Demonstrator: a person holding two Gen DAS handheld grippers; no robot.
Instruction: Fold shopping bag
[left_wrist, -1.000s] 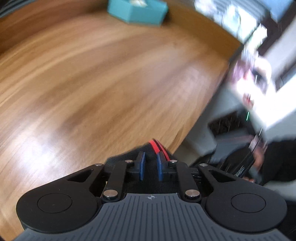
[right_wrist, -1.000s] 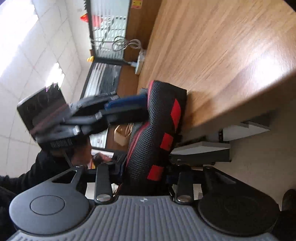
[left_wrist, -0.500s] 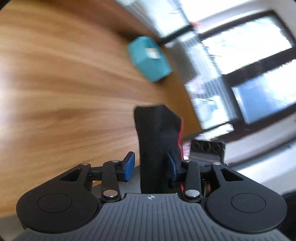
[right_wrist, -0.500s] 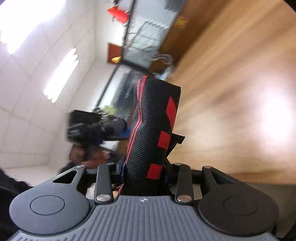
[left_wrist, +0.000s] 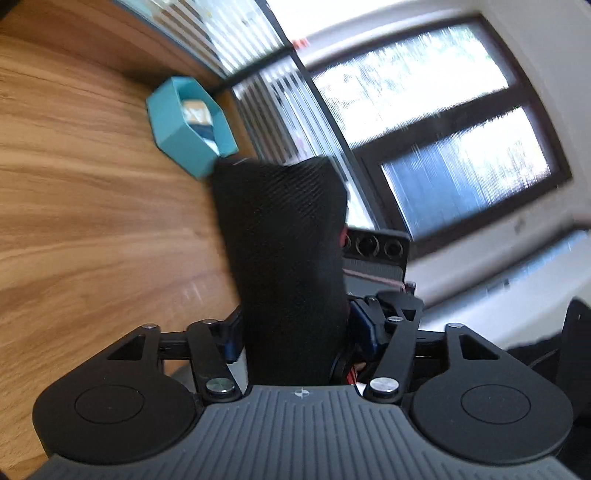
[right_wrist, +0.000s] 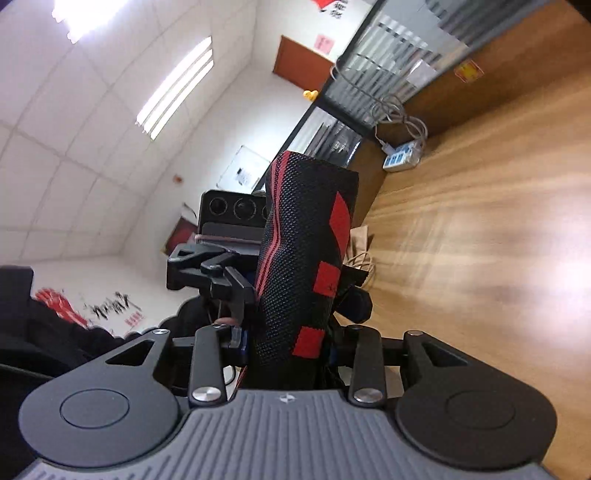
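The shopping bag (right_wrist: 306, 236) is a folded, upright bundle of black mesh with red patches and red stripes. My right gripper (right_wrist: 286, 347) is shut on its lower part and holds it up in the air beside the wooden table (right_wrist: 480, 221). In the left wrist view the same bag (left_wrist: 284, 229) shows its plain black side and stands between the fingers of my left gripper (left_wrist: 297, 336). The left jaws are opening, and a small gap shows at the right pad. The left gripper (right_wrist: 210, 273) faces the right one from the far side of the bag.
A teal hexagonal box (left_wrist: 188, 129) with items inside sits on the table (left_wrist: 74, 221) near its far edge. A white power strip with a coiled cable (right_wrist: 400, 157) lies at the table's far end. A brown paper bag (right_wrist: 360, 243) stands behind the bundle. Windows fill the right.
Both grippers have risen from the table edge with the bag and rolled. The left jaws went from shut on a thin edge to spread around the bundle. The right grip is unchanged.
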